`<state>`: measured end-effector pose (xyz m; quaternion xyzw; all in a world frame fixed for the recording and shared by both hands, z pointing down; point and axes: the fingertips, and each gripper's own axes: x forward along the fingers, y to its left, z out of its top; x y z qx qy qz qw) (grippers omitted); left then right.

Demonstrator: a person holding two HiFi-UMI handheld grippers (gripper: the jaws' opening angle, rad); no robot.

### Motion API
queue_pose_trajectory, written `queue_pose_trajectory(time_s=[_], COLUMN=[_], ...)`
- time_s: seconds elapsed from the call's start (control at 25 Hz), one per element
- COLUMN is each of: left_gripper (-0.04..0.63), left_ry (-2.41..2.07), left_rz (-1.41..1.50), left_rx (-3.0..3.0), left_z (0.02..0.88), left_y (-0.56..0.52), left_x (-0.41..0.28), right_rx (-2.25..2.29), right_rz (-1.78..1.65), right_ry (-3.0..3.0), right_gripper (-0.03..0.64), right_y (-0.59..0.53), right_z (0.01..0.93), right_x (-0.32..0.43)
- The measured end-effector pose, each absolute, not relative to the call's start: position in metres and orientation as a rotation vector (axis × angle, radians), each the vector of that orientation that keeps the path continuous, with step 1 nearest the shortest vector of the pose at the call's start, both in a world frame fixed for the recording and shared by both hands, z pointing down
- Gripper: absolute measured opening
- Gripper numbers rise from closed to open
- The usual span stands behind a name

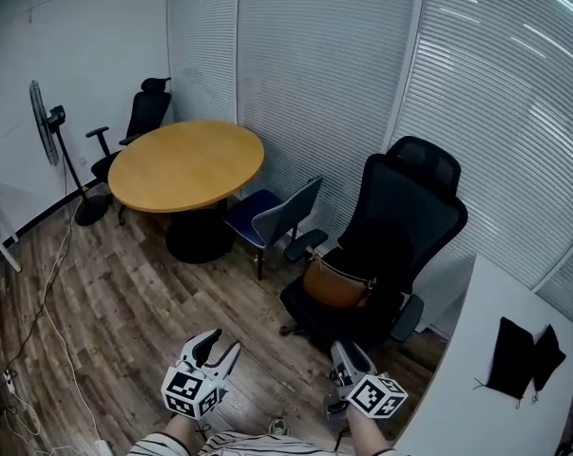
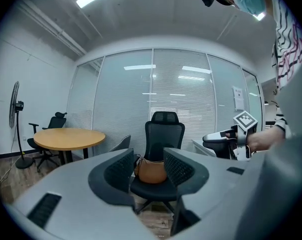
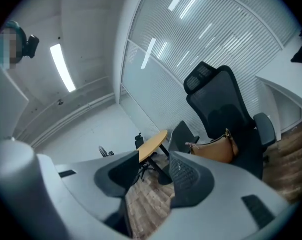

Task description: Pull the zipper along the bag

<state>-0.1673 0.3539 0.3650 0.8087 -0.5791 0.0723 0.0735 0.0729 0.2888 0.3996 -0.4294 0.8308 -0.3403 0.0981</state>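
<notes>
A tan leather bag [image 1: 336,285] lies on the seat of a black high-backed office chair [image 1: 400,218], some way ahead of both grippers. My left gripper [image 1: 217,348] is at the bottom of the head view, open and empty. My right gripper [image 1: 344,356] is beside it, also open with nothing between its jaws. In the left gripper view the bag [image 2: 151,170] shows through the gap of the left gripper [image 2: 148,169], far off. In the right gripper view the bag [image 3: 217,150] sits to the right of the right gripper [image 3: 152,172], on the chair [image 3: 226,114]. The zipper cannot be made out.
A round wooden table [image 1: 185,164] stands at the back left with a blue-grey chair [image 1: 272,218] beside it. Another black chair [image 1: 139,122] and a floor fan [image 1: 48,126] are at the far left. A white desk [image 1: 500,369] with a black pouch [image 1: 525,357] lies at the right. Cables [image 1: 39,321] run over the wooden floor.
</notes>
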Motion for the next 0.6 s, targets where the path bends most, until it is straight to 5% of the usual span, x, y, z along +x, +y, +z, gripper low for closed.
queue_pose_trajectory(time_s=[0.6], left_gripper=[0.163], left_ry=[-1.697], left_rz=[0.270], left_rx=[2.421], left_z=[0.381], left_y=[0.278], left_x=[-0.149], right_rx=[-1.288], right_rz=[-1.076], right_ry=[2.413], right_gripper=[0.181], right_y=[0.226], right_z=[0.419], right_x=[0.090])
